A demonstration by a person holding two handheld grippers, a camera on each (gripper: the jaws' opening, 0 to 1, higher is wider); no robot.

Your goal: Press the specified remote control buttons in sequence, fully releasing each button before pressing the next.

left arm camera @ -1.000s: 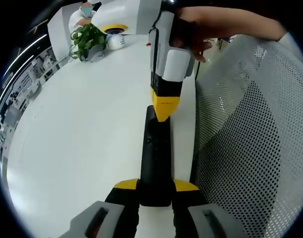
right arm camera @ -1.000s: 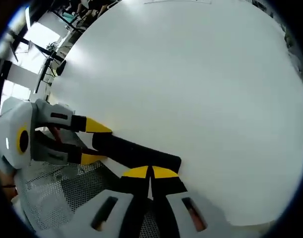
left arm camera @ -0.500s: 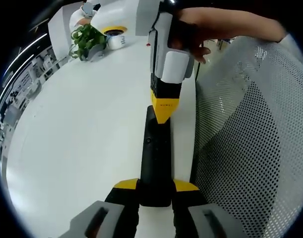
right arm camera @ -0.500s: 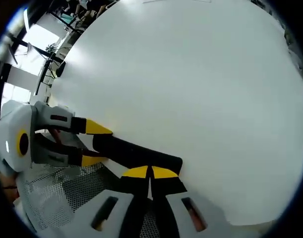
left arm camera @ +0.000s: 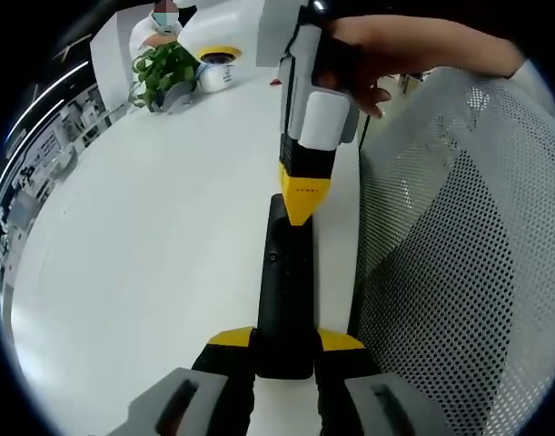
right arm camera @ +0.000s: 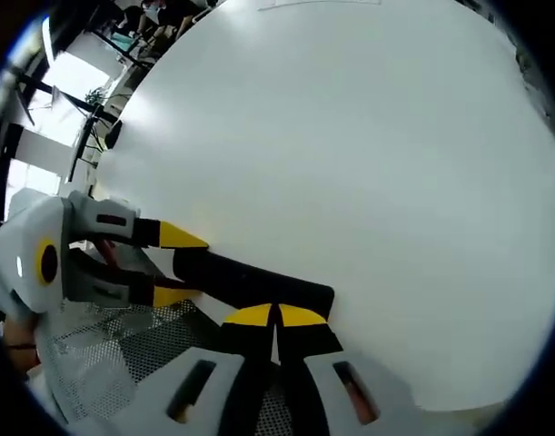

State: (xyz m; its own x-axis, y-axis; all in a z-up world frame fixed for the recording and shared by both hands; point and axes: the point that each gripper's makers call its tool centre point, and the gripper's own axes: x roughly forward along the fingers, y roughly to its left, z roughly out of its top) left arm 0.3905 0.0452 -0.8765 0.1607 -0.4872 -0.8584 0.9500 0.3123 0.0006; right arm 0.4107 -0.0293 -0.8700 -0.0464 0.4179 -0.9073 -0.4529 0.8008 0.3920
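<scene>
Lying at the white table (left arm camera: 123,272) edge beside a mesh chair (left arm camera: 459,272), gripped at its near end by the left gripper (left arm camera: 284,350) and pressed by the closed tips of the right gripper (right arm camera: 275,318), the remote (left arm camera: 284,291) risks tilting under off-centre pressure.

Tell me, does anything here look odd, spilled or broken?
Nothing stands out. The black remote lies flat on the white table, clamped by the left gripper, with the closed right gripper at its far end. Nothing looks spilled or damaged.
</scene>
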